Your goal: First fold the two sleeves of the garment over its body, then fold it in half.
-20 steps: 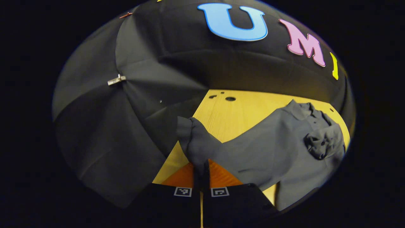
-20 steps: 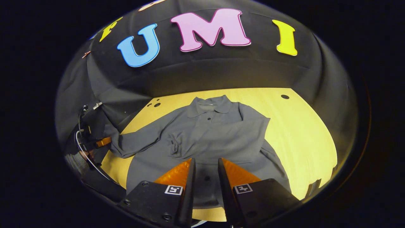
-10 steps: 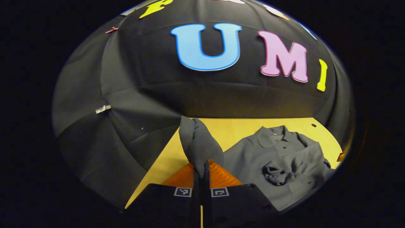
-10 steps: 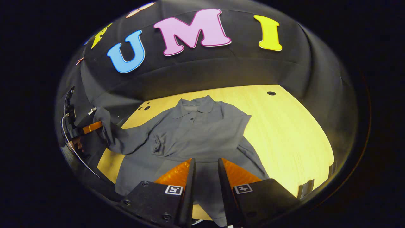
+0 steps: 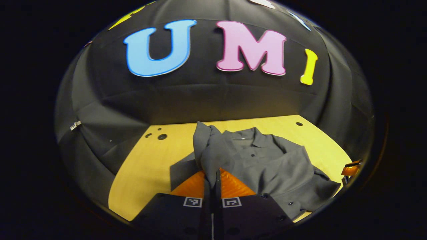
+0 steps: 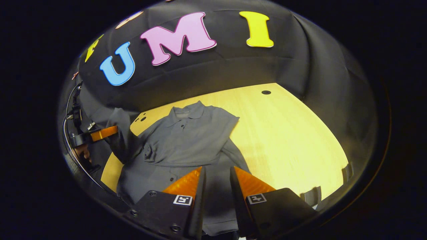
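Left gripper (image 5: 212, 178) pinches the shirt's sleeve (image 5: 208, 151), lifted off the table (image 5: 146, 166). Right gripper (image 6: 217, 176) fingers spread, nothing between, above the shirt (image 6: 186, 140), which lies on the table with one sleeve folded over its body

Warm overhead light brightens the table (image 6: 293, 133), surroundings dim; fisheye edges bend, rims slightly blurred.

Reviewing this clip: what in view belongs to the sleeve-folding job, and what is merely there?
Job:
grey shirt
sleeve, pinched in left gripper
folded sleeve lying across the body
right gripper, open over the hem

Merely there:
wooden table
black cloth wall
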### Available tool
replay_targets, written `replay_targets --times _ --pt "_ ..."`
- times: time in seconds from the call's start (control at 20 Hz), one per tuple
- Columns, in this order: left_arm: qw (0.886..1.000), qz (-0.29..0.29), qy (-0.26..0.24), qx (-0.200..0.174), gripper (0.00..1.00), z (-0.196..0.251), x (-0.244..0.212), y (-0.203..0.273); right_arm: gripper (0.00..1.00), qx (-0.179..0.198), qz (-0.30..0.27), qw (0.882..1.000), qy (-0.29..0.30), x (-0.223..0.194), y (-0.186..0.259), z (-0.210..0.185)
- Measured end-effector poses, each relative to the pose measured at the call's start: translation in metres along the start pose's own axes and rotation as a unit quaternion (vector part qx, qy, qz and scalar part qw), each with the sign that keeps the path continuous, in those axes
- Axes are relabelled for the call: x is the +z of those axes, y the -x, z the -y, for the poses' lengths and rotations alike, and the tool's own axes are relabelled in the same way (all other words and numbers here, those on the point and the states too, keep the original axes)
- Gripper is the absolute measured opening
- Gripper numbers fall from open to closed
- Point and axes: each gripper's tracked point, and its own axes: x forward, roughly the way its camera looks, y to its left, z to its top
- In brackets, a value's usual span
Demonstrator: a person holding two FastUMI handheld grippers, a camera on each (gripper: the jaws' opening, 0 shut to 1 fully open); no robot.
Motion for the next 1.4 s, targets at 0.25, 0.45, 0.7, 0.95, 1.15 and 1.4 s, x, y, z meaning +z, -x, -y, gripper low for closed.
replay_targets --times 0.25,0.45,0.7,0.95,1.15,1.4 --pt "0.999 -0.023 -0.037 -0.023 0.08 0.07 -0.022 -0.035 0.45 -0.005 -0.013 1.0 -0.015 -0.006 0.001 0.031" --pt "0.996 -0.045 -0.063 -0.036 0.07 0.117 -0.049 -0.065 0.45 -0.004 -0.021 1.0 -0.022 -0.007 -0.002 0.048" --pt "0.994 -0.075 -0.068 -0.031 0.12 0.137 -0.079 -0.09 0.45 -0.004 -0.036 0.999 -0.02 -0.013 -0.008 0.064" --pt "0.992 -0.094 -0.077 -0.046 0.33 0.157 -0.092 -0.101 0.46 -0.005 -0.047 0.999 -0.022 -0.015 -0.015 0.074" --pt "0.988 -0.106 -0.096 -0.058 0.68 0.167 -0.098 -0.101 0.46 -0.005 -0.048 0.999 -0.023 -0.013 -0.019 0.075" --pt "0.986 -0.099 -0.09 -0.104 0.84 0.184 -0.087 -0.088 0.46 -0.005 -0.048 0.999 -0.025 -0.014 -0.019 0.072"
